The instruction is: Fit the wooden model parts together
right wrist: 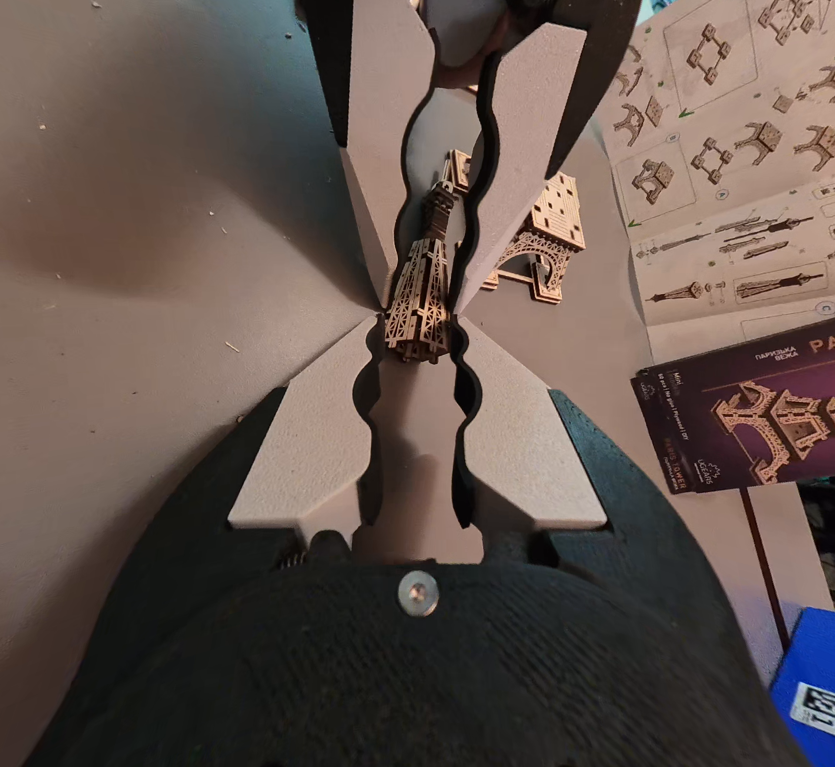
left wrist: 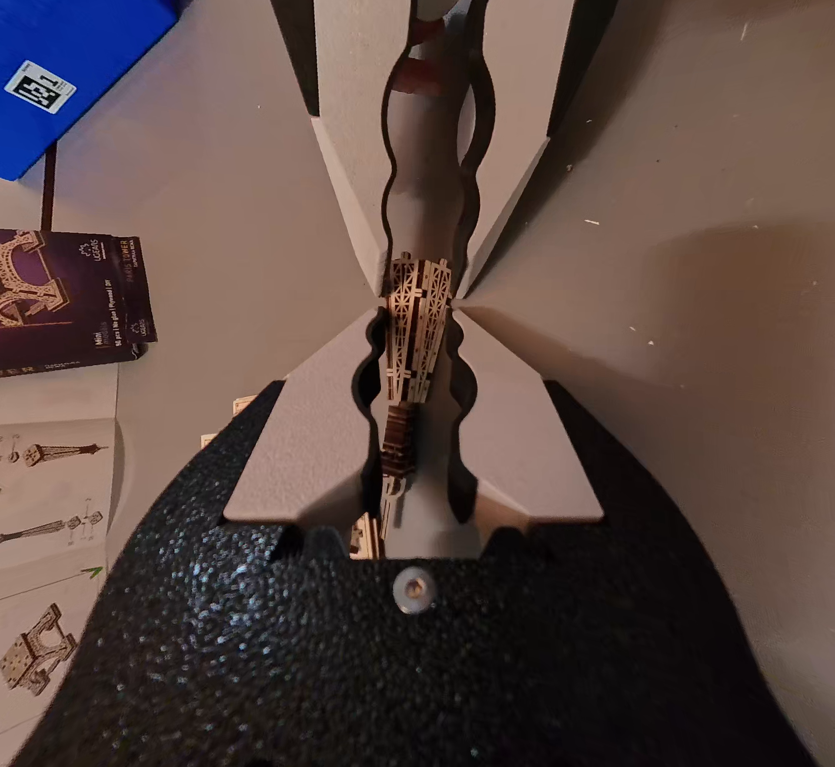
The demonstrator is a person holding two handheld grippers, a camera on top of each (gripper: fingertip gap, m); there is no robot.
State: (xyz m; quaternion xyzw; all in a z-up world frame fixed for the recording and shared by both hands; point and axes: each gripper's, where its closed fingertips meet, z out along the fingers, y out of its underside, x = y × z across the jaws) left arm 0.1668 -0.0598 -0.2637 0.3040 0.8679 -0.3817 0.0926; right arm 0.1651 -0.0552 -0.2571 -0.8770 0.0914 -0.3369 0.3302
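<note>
The slim wooden lattice tower top (left wrist: pixel 418 325) is held in the air between both grippers, which meet tip to tip from opposite sides. My left gripper (left wrist: pixel 418 309) is shut on it, with its dark spire (left wrist: pixel 397 438) running back between my fingers. My right gripper (right wrist: pixel 416 318) is shut on the tower top's wide end (right wrist: pixel 418 325). The spire (right wrist: pixel 436 216) points away, between the left gripper's fingers (right wrist: pixel 506 185). The wooden arched tower base (right wrist: pixel 546 239) stands on the table beyond, partly hidden by the left gripper.
A dark kit box (left wrist: pixel 68 298) (right wrist: pixel 741 420), a blue box with a white tag (left wrist: pixel 68 45) (right wrist: pixel 809 673) and an open instruction sheet (left wrist: pixel 49 497) (right wrist: pixel 732 149) lie on the grey table (left wrist: pixel 677 338). Small wood chips (right wrist: pixel 231 346) dot the surface. My left and right fingertips are right by each other.
</note>
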